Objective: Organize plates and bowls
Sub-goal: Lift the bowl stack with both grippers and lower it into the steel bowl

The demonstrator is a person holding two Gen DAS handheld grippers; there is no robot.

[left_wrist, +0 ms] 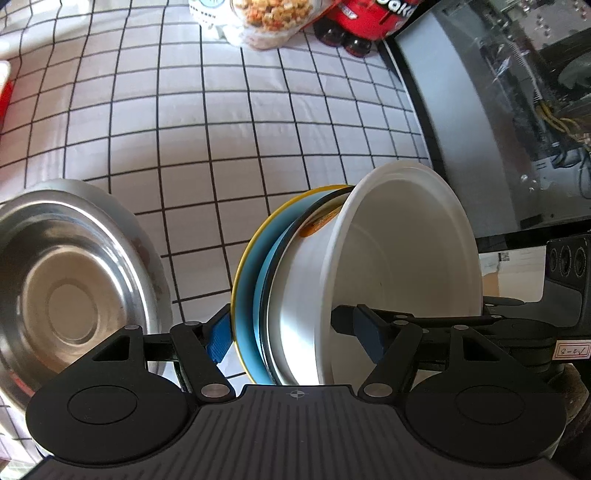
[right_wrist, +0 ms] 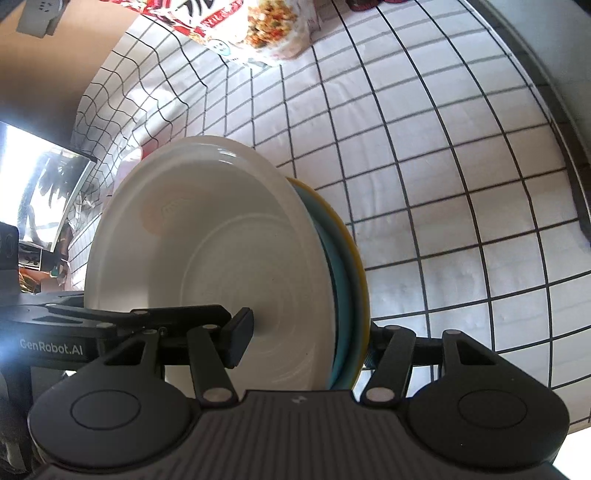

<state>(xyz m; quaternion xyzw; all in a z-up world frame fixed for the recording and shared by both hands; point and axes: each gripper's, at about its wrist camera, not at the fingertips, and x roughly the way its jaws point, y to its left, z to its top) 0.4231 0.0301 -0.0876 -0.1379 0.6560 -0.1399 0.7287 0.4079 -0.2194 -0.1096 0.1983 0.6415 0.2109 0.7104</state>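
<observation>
A white bowl [left_wrist: 399, 251] sits nested on blue plates [left_wrist: 245, 295], the outermost with a yellow rim. This stack appears on edge in both wrist views, above the checked tablecloth [left_wrist: 184, 129]. My left gripper [left_wrist: 291, 336] is shut on the stack, one pad under the yellow-rimmed plate and the other inside the bowl. My right gripper [right_wrist: 306, 347] grips the same stack from the opposite side: one finger inside the white bowl [right_wrist: 221, 240], the other behind the blue plates [right_wrist: 343, 295]. A steel bowl [left_wrist: 74, 288] rests on the cloth to the left.
Snack bags [left_wrist: 266, 22] and dark cola bottles [left_wrist: 351, 40] stand at the far edge of the cloth. A glass-sided computer case [left_wrist: 517, 110] borders the table on the right in the left wrist view. A snack bag [right_wrist: 273, 33] lies at the far end.
</observation>
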